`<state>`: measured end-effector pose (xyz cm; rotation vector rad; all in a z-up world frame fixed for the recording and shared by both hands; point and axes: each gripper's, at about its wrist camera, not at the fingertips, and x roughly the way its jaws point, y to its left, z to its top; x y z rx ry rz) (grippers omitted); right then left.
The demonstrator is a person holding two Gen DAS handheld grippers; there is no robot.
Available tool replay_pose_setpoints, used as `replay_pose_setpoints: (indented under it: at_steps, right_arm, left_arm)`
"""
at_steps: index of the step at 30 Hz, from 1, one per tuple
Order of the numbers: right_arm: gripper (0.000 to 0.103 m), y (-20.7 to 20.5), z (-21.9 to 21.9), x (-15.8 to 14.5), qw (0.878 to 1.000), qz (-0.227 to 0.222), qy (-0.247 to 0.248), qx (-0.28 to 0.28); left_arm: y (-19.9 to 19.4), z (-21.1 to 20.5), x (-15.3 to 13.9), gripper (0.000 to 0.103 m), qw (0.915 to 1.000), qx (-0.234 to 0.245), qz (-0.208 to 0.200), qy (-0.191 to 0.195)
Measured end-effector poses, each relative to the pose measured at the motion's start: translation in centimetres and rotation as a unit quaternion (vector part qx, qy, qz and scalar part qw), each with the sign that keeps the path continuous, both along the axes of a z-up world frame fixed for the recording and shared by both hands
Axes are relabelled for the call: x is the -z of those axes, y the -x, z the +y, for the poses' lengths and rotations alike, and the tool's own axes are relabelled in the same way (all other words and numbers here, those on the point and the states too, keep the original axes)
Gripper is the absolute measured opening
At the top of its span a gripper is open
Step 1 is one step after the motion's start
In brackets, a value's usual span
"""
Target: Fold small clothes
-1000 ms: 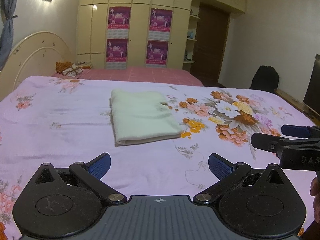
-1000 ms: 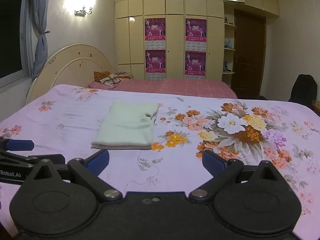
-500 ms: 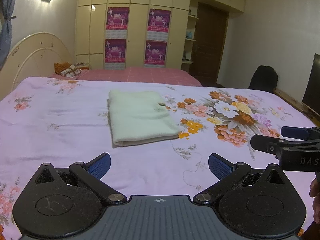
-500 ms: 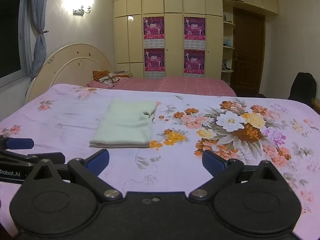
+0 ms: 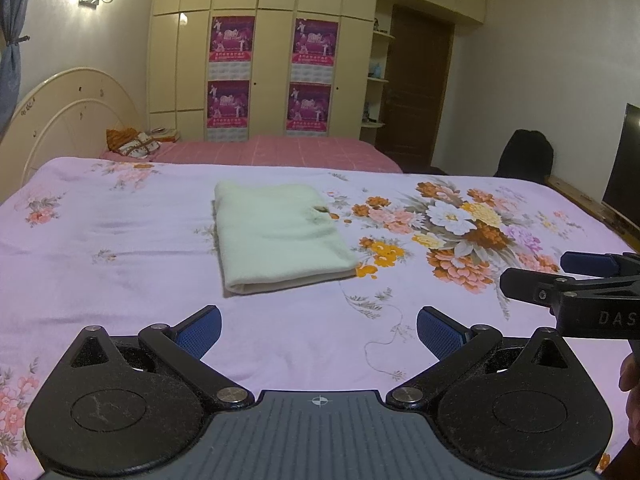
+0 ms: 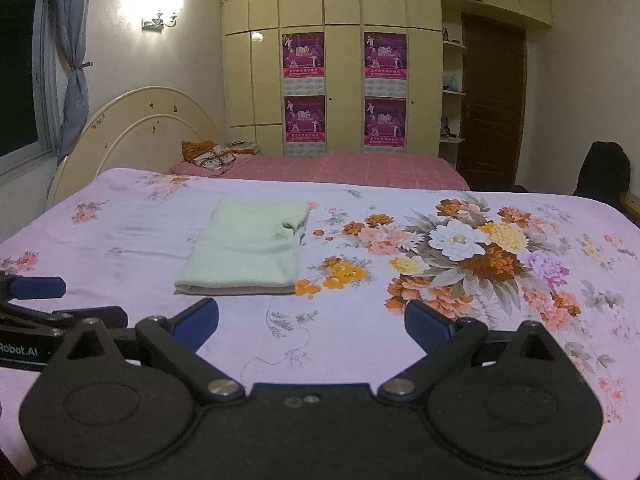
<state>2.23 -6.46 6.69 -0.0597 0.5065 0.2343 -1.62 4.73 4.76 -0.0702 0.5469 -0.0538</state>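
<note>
A pale green garment [image 5: 280, 236] lies folded into a neat rectangle on the lilac flowered bedsheet [image 5: 120, 240]; it also shows left of centre in the right wrist view, pale green garment [image 6: 246, 250]. My left gripper [image 5: 318, 330] hovers open near the bed's front edge, well short of the garment, with nothing between its blue pads. My right gripper [image 6: 312, 320] is open too and holds nothing. Each gripper appears at the side of the other's view: the right gripper [image 5: 560, 276] and the left gripper [image 6: 36, 292].
A second bed with a pink cover [image 5: 280, 152] and a cream headboard [image 5: 68, 120] stand behind. Pillows [image 5: 132, 142] lie at its head. A tall wardrobe [image 5: 272, 60] with posters, a brown door [image 5: 420, 84], a dark chair [image 5: 524, 156] and a screen [image 5: 624, 168] line the walls.
Both grippers have drawn back slightly and risen a little; the folded garment has not moved and the jaws stay open.
</note>
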Motion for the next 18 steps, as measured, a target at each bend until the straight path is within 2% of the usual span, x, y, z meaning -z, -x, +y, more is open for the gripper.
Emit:
replay_pose_setpoints:
  at_steps: [18]
  right_arm:
    - [0.099, -0.20, 0.29, 0.26, 1.000, 0.003, 0.004, -0.005]
  left_arm:
    - [0.22, -0.13, -0.18, 0.103, 0.9998, 0.017, -0.010, 0.008]
